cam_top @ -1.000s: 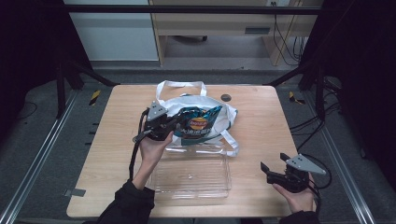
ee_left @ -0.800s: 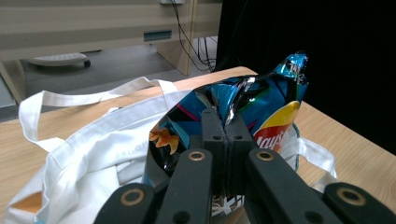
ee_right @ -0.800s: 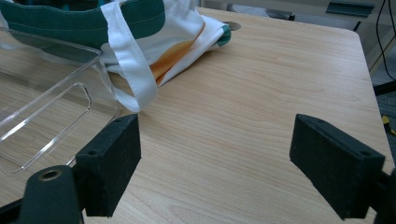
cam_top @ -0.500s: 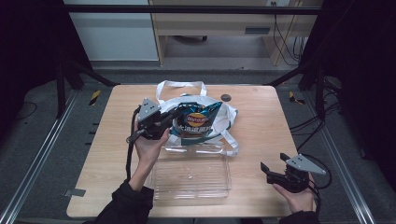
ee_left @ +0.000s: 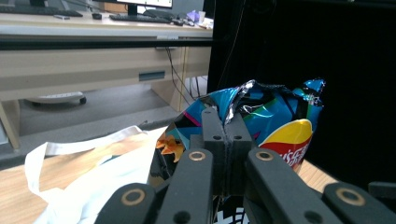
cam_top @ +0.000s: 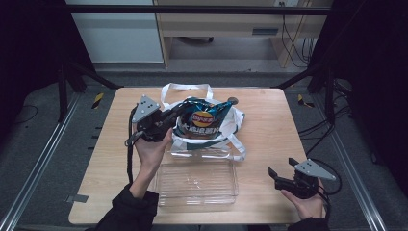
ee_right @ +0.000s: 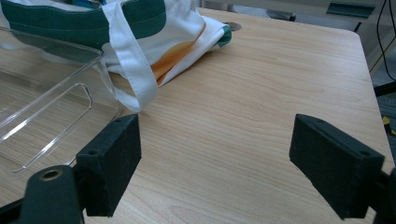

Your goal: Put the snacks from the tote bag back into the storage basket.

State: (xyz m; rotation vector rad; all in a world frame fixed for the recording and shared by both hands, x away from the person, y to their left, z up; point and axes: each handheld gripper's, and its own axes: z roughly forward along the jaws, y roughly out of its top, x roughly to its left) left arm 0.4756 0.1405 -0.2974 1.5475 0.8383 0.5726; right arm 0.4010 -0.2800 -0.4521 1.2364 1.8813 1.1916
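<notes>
The left tongs are clamped on the crimped edge of a chip bag, which sits in the white tote at mid-desk. A clear tray lies just before it. The tote hides the bag's bottom. The right tongs rest apart, near the desk's edge.

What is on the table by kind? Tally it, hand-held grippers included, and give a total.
Chip bag: 1
Cloth tote bag: 1
Clear plastic tray: 1
Hand-held gripper: 2, the left hand-held gripper shut on the chip bag, the right hand-held gripper open over bare wood
Total: 5
</notes>
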